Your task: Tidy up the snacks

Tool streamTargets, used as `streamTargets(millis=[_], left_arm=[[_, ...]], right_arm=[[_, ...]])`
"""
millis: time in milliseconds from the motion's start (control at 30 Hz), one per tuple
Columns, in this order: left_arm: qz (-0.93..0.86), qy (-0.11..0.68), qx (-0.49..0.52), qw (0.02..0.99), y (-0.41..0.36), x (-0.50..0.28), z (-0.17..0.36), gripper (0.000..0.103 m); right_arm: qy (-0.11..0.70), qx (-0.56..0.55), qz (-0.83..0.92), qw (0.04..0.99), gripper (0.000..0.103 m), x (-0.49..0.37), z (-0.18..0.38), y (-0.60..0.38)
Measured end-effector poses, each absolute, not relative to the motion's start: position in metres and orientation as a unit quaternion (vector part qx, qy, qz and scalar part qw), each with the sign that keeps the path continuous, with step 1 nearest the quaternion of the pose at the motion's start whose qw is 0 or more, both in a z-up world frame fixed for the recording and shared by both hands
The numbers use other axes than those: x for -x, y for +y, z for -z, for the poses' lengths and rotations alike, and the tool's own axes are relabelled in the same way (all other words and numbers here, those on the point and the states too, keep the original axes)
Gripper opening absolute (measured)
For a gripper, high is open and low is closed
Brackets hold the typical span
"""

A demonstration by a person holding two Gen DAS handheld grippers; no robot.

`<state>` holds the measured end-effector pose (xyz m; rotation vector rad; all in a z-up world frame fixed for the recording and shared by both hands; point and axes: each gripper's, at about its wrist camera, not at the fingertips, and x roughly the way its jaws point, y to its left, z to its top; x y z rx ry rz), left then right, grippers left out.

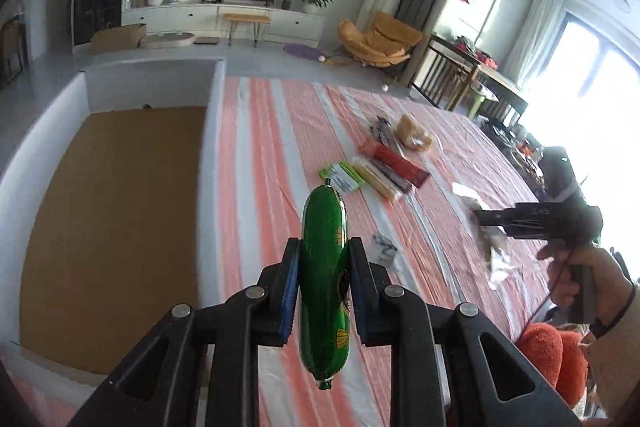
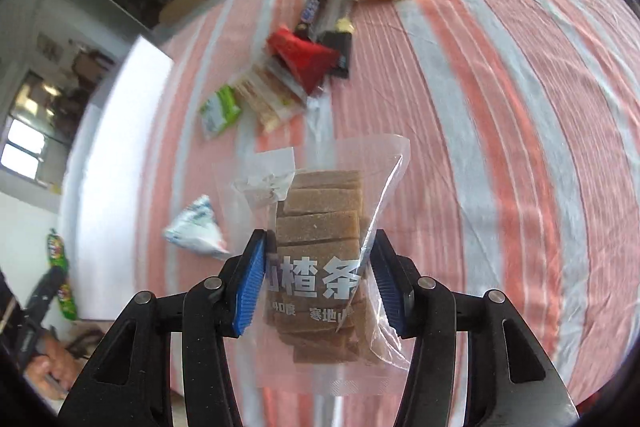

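Both hands carry a snack, lifted off the worktop and on the way to the box.

The left gripper (image 1: 324, 259) has its fingers pinching a green sausage (image 1: 325, 291) at its middle, lengthwise in the lower centre of the left view. The right gripper (image 2: 318, 259) has its fingers pressed on a clear bag of brown hawthorn strips (image 2: 320, 247), low in the centre of its view. The other snacks (image 2: 288, 67) lie in a loose row on the striped cloth (image 2: 500, 107), in the upper middle. The white box (image 1: 214, 99) with its brown bottom fills the left side. I judge the next move is to bring each snack over the box wall and release it inside.
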<state>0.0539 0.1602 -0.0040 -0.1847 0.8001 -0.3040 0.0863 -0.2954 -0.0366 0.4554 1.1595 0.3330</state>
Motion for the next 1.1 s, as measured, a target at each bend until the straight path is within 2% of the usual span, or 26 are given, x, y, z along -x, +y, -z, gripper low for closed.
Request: streamTargets(millis=[67, 200, 300, 400, 433, 467, 500, 533, 700, 800, 833, 933, 1100], left_arm=[[0.103, 0.373, 0.087, 0.918, 0.188, -0.056, -0.006, 0.023], [0.009, 0.367, 0.087, 0.926, 0.247, -0.056, -0.010, 0.023], [-0.064, 0.367, 0.080, 0.925, 0.281, -0.053, -0.001, 0.023], [-0.126, 0.375, 0.083, 0.915, 0.309, -0.049, 0.007, 0.026], [-0.143, 0.379, 0.077, 0.911, 0.314, -0.049, 0.010, 0.039], [-0.156, 0.379, 0.074, 0.909, 0.320, -0.046, 0.011, 0.050], [-0.162, 0.373, 0.076, 0.910, 0.321, -0.042, 0.011, 0.071], [-0.164, 0.363, 0.080, 0.914, 0.321, -0.039, 0.011, 0.083], [-0.119, 0.330, 0.063, 0.934, 0.298, -0.042, 0.008, 0.084], [-0.060, 0.326, 0.045, 0.943, 0.265, -0.059, 0.011, 0.084], [-0.040, 0.328, 0.042, 0.943, 0.251, -0.066, 0.014, 0.084], [-0.013, 0.341, 0.032, 0.939, 0.218, -0.091, 0.029, 0.084], [0.004, 0.379, 0.029, 0.925, 0.173, -0.127, 0.057, 0.084]], right_arm=[[0.520, -0.236, -0.209, 0.794, 0.053, -0.084, 0.001, -0.267], [0.497, -0.243, -0.321, 0.769, 0.053, -0.100, -0.040, -0.149], [0.493, -0.223, -0.378, 0.751, 0.054, -0.101, -0.041, -0.055], [0.493, -0.217, -0.396, 0.744, 0.063, -0.107, -0.042, 0.010], [0.491, -0.215, -0.398, 0.745, 0.071, -0.110, -0.041, 0.022], [0.485, -0.212, -0.401, 0.748, 0.074, -0.120, -0.038, 0.029], [0.476, -0.208, -0.401, 0.755, 0.074, -0.118, -0.042, 0.027], [0.462, -0.203, -0.402, 0.764, 0.074, -0.113, -0.046, 0.021], [0.412, -0.120, -0.302, 0.851, 0.075, -0.106, -0.036, -0.043], [0.416, -0.009, -0.177, 0.892, 0.076, -0.103, 0.013, -0.104], [0.432, 0.017, -0.150, 0.889, 0.076, -0.103, 0.034, -0.119], [0.495, -0.004, -0.182, 0.850, 0.076, -0.087, 0.081, -0.144], [0.487, 0.037, -0.230, 0.842, 0.075, -0.062, 0.107, -0.102]])
